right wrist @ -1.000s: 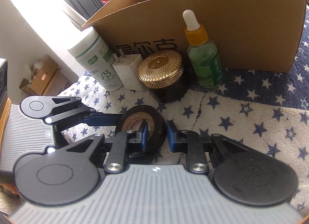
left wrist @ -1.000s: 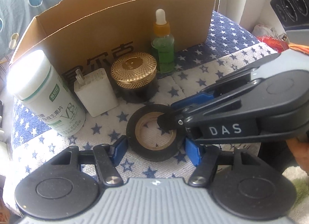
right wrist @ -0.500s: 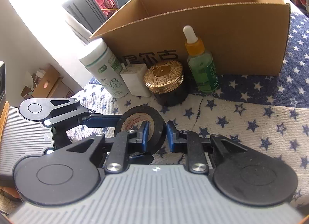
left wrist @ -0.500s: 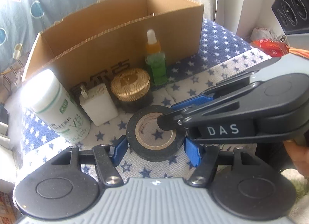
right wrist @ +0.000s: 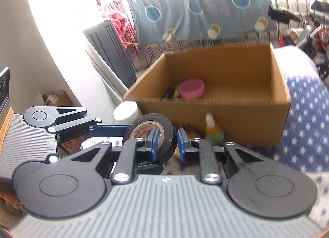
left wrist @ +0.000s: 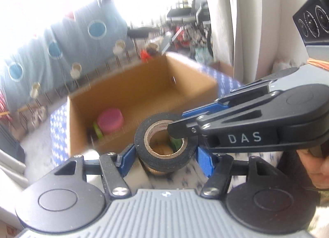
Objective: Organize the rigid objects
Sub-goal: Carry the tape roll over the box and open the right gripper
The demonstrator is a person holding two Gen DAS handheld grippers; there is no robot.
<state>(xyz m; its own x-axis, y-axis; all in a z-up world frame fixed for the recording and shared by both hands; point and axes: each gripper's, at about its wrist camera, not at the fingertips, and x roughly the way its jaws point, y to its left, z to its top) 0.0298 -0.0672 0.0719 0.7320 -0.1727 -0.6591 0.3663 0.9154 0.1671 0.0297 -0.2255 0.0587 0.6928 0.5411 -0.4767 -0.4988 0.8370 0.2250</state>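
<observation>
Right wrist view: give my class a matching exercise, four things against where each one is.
Things:
1 black tape roll
2 pink round container
3 green dropper bottle
4 white-capped bottle

Places:
A inside the cardboard box
B outside the box's front wall, right of the tape
C pinched in the right gripper
D by the box's left front corner

Pairs: 1-C, 2-A, 3-B, 4-D

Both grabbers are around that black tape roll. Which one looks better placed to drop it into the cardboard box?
Probably the right gripper: its jaws pinch the wall of the tape roll, one inside the ring. The left gripper only straddles the roll, jaws apart on its right side. The cardboard box lies open just ahead.
</observation>
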